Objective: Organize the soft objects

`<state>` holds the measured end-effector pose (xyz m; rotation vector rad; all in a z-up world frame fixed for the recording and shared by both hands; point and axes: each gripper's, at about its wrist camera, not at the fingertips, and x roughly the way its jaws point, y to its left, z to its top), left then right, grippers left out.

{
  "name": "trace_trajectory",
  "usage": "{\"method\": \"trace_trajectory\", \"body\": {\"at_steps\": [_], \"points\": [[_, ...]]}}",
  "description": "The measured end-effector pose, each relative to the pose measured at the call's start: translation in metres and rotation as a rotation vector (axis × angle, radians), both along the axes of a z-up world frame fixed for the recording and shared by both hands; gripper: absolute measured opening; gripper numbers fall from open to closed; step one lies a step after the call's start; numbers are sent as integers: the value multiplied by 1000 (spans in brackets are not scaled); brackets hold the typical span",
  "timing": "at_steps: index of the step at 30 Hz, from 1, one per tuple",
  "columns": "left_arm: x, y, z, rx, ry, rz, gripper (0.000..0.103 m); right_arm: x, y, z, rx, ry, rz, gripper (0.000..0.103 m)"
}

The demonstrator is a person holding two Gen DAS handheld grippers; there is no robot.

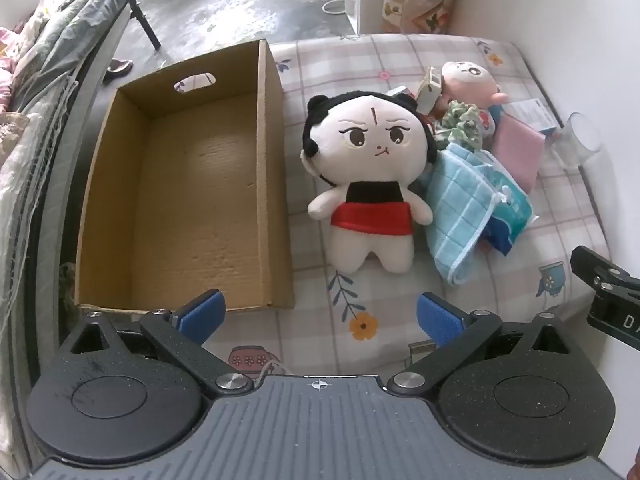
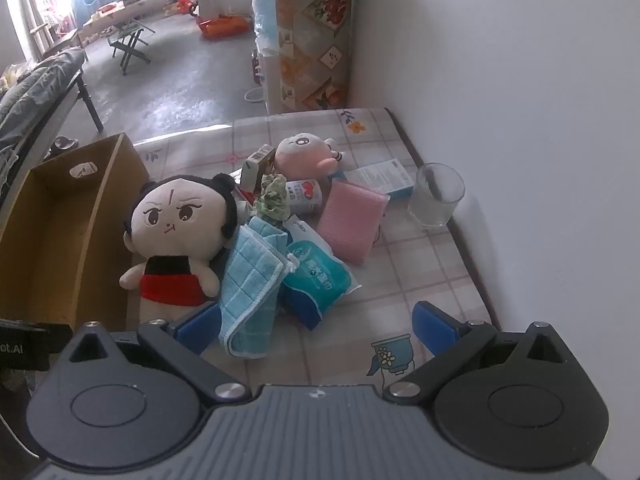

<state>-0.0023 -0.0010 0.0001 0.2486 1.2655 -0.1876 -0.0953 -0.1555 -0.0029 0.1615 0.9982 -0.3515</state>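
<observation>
Doll (image 1: pixel 370 184) lies face-up beside the box (image 1: pixel 272 184), which holds nothing; left gripper (image 1: pixel 318 314) and right gripper (image 2: pixel 316 322) tilt steeply down, jaws spread wide, gripping nothing.

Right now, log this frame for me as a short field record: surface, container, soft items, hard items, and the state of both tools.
surface: bed sheet with a floral check print
container: cardboard box, empty, left of the doll
soft items: big doll, blue towel, pink plush, pink sponge, green scrunchie
hard items: clear cup, can
left tool: open, holding nothing
right tool: open, holding nothing
</observation>
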Motion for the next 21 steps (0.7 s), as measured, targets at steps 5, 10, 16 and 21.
{"method": "trace_trajectory", "body": {"at_steps": [5, 10, 16, 21], "points": [[0, -1, 1, 0, 0, 0, 103, 1, 1, 0, -1, 3, -1, 103], [0, 0, 0, 0, 0, 0, 103, 1, 0, 0, 0, 5, -4, 103], [0, -1, 0, 0, 0, 1, 103, 2, 0, 0, -2, 6, -6, 103], [-1, -3, -1, 2, 0, -3, 103, 2, -1, 0, -1, 6, -6, 103]]}}
